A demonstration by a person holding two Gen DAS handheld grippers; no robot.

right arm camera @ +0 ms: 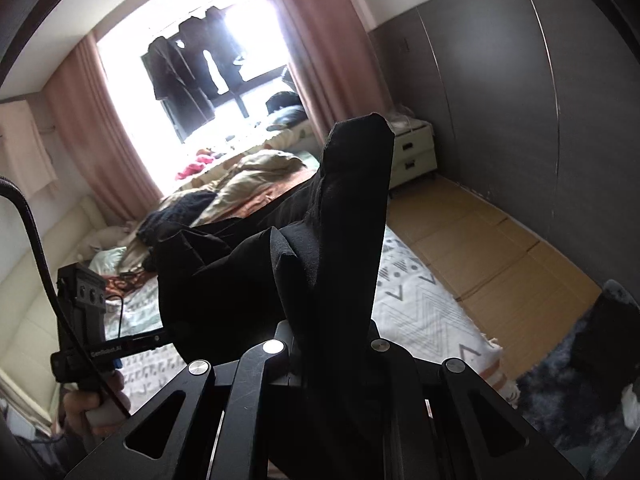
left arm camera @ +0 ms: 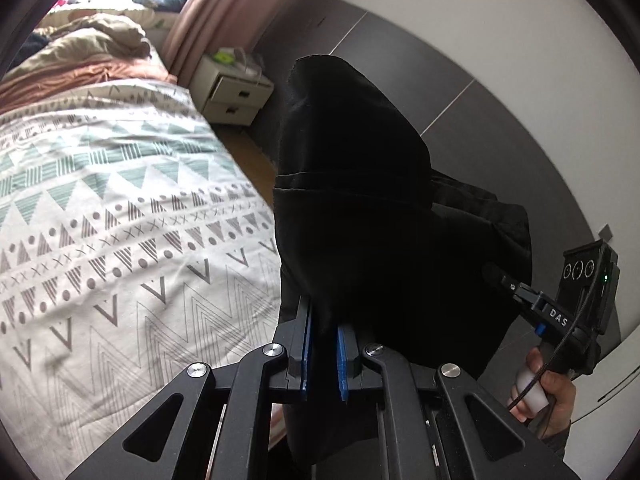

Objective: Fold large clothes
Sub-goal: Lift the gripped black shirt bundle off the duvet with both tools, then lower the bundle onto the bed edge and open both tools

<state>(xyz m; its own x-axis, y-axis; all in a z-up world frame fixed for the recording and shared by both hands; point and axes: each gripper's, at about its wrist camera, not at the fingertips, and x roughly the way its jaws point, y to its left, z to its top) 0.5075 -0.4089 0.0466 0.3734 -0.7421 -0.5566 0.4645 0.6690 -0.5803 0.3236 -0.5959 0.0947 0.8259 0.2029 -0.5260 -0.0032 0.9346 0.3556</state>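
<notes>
A large black garment (left arm camera: 360, 208) hangs in the air above the bed, held by both grippers. My left gripper (left arm camera: 325, 320) is shut on one edge of it; blue pads (left arm camera: 343, 356) show below the cloth. My right gripper (right arm camera: 332, 328) is shut on another edge of the black garment (right arm camera: 344, 220), which drapes over its fingers and hides them. The right gripper also shows in the left wrist view (left arm camera: 500, 276), at the garment's right side. The left gripper shows in the right wrist view (right arm camera: 160, 336), at the garment's left side.
A bed with a patterned white and green quilt (left arm camera: 112, 220) lies below and left, with rumpled beige and brown bedding (right arm camera: 248, 176) at its far end. A white nightstand (left arm camera: 232, 88) stands by pink curtains (right arm camera: 320, 40). Dark wardrobe doors (right arm camera: 520, 120) line the right side. Wooden floor (right arm camera: 460, 232) runs beside the bed.
</notes>
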